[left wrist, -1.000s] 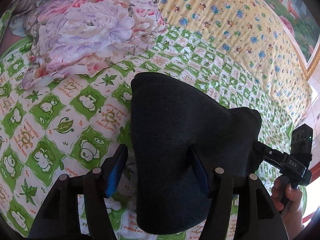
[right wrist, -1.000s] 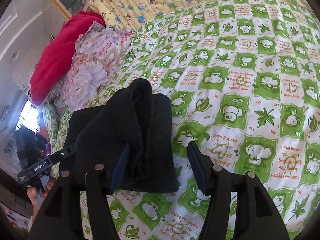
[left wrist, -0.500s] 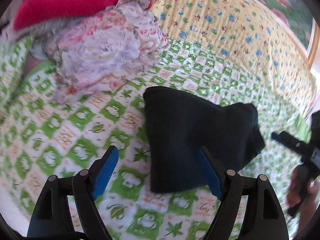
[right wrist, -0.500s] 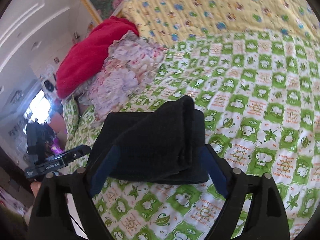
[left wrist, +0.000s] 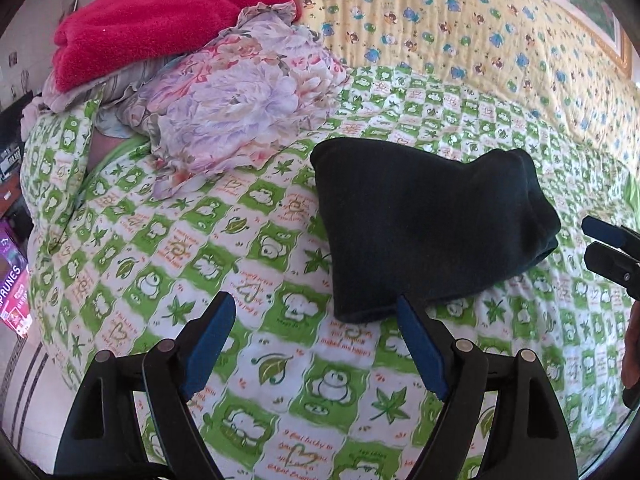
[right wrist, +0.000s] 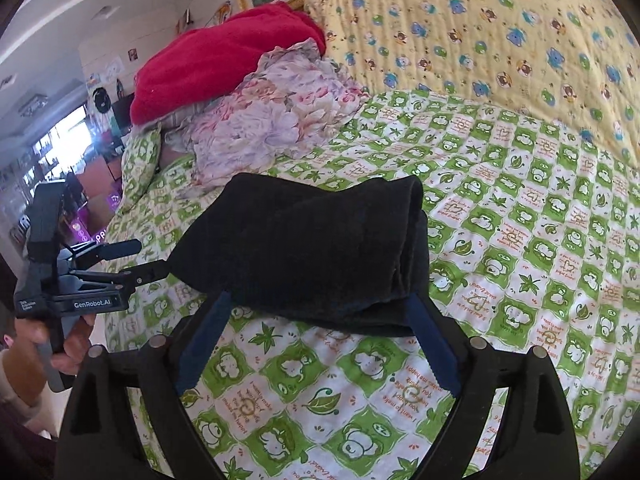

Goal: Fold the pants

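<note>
The black pants point(left wrist: 432, 232) lie folded into a thick bundle on the green-and-white checked bedspread point(left wrist: 168, 248). My left gripper point(left wrist: 314, 304) is open, drawn back from the pants' near corner, with only bedspread between its blue pads. In the right wrist view the pants point(right wrist: 312, 248) lie just beyond my right gripper point(right wrist: 320, 304). Its jaws are opening, the blue pads standing wide on either side of the bundle's near edge without pressing it. The left gripper point(right wrist: 150, 258) shows at the pants' left end, and the right gripper point(left wrist: 600, 240) at the far right edge.
A floral cloth point(left wrist: 240, 104) and a red blanket point(left wrist: 160, 20) are heaped at the bed's far left. A yellow patterned quilt point(left wrist: 460, 28) covers the far side. The bed's edge drops to the floor at left, by a purple box point(left wrist: 12, 296).
Both grippers opened wide and let go of the pants, then drew back and rose. The pants now lie folded on the bedspread, farther from both cameras.
</note>
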Motion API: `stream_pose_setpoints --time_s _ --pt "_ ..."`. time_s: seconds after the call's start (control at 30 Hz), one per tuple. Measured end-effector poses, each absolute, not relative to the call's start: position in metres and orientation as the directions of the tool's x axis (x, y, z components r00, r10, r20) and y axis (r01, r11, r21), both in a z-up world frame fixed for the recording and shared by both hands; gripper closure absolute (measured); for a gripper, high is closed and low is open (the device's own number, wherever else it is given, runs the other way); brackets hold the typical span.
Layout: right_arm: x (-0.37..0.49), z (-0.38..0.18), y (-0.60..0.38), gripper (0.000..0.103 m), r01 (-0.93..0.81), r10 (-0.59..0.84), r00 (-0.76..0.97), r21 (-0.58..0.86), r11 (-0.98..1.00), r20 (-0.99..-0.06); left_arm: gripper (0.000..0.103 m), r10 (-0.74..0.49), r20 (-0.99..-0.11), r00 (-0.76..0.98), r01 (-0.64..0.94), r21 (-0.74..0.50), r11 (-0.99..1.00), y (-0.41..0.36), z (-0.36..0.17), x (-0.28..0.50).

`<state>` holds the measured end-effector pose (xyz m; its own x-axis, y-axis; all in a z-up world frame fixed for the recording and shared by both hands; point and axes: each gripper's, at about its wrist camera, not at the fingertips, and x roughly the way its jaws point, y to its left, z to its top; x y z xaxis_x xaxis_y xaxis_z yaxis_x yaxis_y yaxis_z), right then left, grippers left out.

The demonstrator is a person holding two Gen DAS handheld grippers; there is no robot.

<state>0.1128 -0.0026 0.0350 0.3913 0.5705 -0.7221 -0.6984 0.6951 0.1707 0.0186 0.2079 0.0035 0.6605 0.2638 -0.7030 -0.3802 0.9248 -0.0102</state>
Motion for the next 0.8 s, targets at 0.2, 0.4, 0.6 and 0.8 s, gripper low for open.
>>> stream_pose_setpoints --time_s 0.2,0.4,0.6,0.8 --pt "0.105 0.030 0.004 0.013 -0.707 0.566 0.391 0.157 0.689 -0.725 0.020 0.290 -0.692 0.661 -0.385 0.019 0.923 0.204 0.004 0.011" --pt "0.101 0.026 0.008 0.013 -0.710 0.569 0.378 0.165 0.684 -0.731 0.020 0.294 -0.690 0.662 -0.384 0.024 0.923 0.204 0.005 0.007" --pt "0.099 0.022 0.010 0.013 -0.710 0.566 0.372 0.167 0.684 -0.735 0.020 0.310 -0.681 0.664 -0.381 0.048 0.923 0.202 0.004 0.004" --pt "0.097 0.019 0.011 0.013 -0.707 0.563 0.374 0.166 0.688 -0.737 0.020 0.319 -0.677 0.664 -0.373 0.070 0.925 0.199 0.002 0.004"
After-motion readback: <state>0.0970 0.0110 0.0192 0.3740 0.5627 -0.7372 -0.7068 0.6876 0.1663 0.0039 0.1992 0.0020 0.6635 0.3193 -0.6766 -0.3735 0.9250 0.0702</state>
